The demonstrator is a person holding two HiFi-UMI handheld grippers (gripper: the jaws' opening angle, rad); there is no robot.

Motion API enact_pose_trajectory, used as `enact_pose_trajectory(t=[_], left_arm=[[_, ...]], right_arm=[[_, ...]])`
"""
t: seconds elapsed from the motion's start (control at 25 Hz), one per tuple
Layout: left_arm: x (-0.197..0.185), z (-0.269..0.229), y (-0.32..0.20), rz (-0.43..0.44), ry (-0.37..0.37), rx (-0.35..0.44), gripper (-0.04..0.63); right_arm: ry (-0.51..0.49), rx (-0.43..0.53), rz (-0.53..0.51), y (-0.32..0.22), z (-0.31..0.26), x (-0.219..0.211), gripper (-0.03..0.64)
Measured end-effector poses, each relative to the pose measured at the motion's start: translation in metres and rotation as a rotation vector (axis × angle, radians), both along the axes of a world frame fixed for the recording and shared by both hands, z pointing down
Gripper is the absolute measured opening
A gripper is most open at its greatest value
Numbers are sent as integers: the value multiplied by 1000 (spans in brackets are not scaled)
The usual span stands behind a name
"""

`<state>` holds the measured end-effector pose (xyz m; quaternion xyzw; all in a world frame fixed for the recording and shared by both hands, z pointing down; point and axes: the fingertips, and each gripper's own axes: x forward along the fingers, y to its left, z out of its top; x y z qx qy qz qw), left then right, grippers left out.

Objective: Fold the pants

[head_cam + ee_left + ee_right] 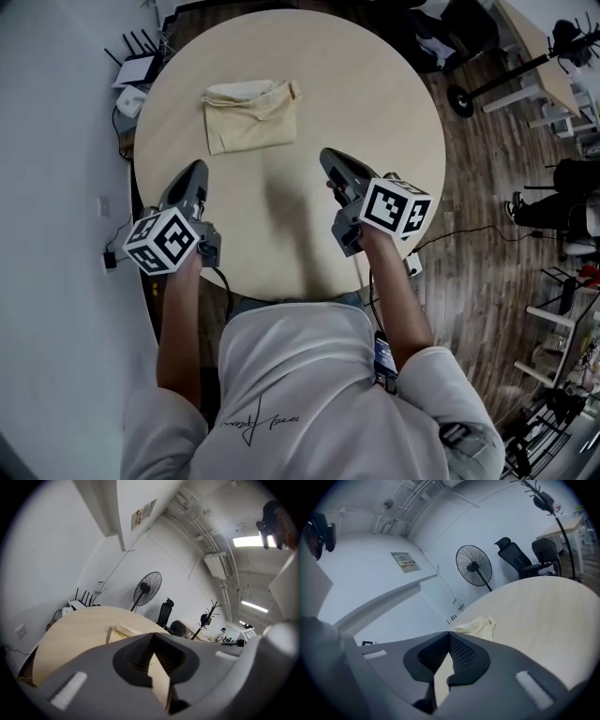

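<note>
Left gripper (194,172) and right gripper (332,157) closed, empty; pants (251,114) by the table's (375,112) far edge seem folded, but loose layers may unfold.

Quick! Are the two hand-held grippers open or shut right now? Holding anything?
Left hand-held gripper: closed, holding nothing.
Right hand-held gripper: closed, holding nothing.

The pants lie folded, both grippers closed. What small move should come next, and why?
Probably lower both to rest: the pants already lie as a compact folded bundle on the table, and the left gripper and right gripper are shut, empty, apart from it.
</note>
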<state>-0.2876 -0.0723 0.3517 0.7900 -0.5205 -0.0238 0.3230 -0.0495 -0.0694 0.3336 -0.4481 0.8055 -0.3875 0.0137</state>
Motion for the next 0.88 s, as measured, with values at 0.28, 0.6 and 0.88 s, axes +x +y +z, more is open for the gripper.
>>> enact_pose_trajectory(t=[0.28,0.6,0.88], left_arm=[[-6,0,27,-4,-37,2,54],[-12,0,53,33,-115,26,54],[-3,-6,76,28,-129,39,54]], right_arm=[[133,52,-10,24,-7,-3,-5],[274,122,-34,45,-11,-18,-5],[320,172,-27,59,-24,-4,-5]])
